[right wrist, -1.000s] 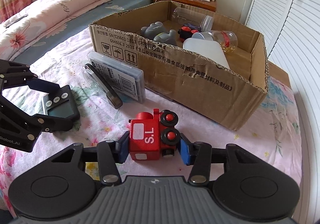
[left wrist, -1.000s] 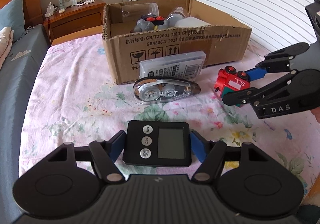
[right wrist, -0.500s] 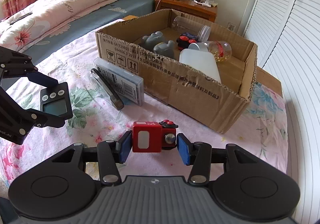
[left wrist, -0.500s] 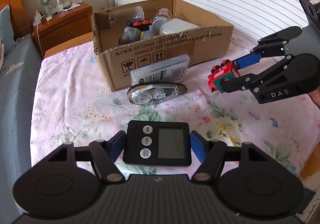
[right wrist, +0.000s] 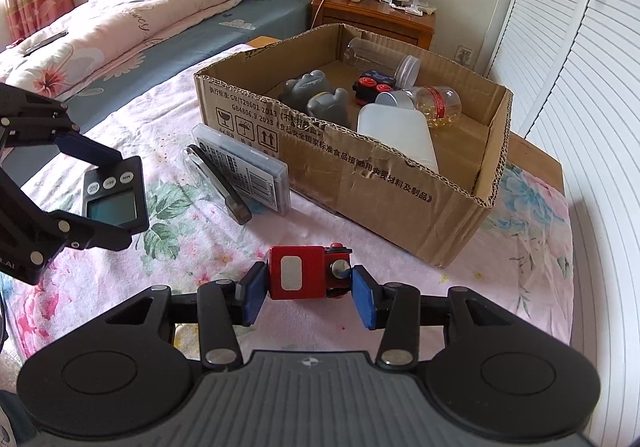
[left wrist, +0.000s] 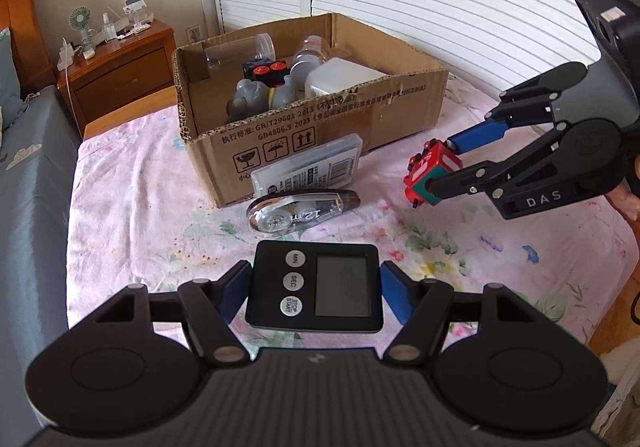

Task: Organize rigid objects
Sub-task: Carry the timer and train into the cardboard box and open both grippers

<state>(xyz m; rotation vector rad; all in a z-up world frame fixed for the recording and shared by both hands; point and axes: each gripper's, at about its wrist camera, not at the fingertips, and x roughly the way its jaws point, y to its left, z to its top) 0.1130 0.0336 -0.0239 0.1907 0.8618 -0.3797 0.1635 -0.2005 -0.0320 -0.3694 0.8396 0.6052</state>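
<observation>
A: Where did you stand with the sorting?

B: You were mid-carry with both hands. Your left gripper (left wrist: pixel 315 289) was clamped on the black timer (left wrist: pixel 314 286) by its two sides, and your right gripper (right wrist: pixel 308 292) was closed tight on the red toy train (right wrist: pixel 308 272). Both things were off the flowered surface (left wrist: pixel 152 183), short of the cardboard box (right wrist: pixel 400 183).

A: And the next move?

B: I judged that each load had to go over the box's near wall and down into a free spot among the grey figures (right wrist: pixel 316 99), the white container (right wrist: pixel 396 135) and the bottles, before you let go. The flat case (left wrist: pixel 308 171) and the correction tape (left wrist: pixel 304 209) lay against the box front, untouched.

A: What had changed from a second earlier?

B: You had raised both grippers: the box showed more of its inside, and the train, which had shown its top with the letters, had tipped to face the camera end-on. Neither grip had altered.
</observation>
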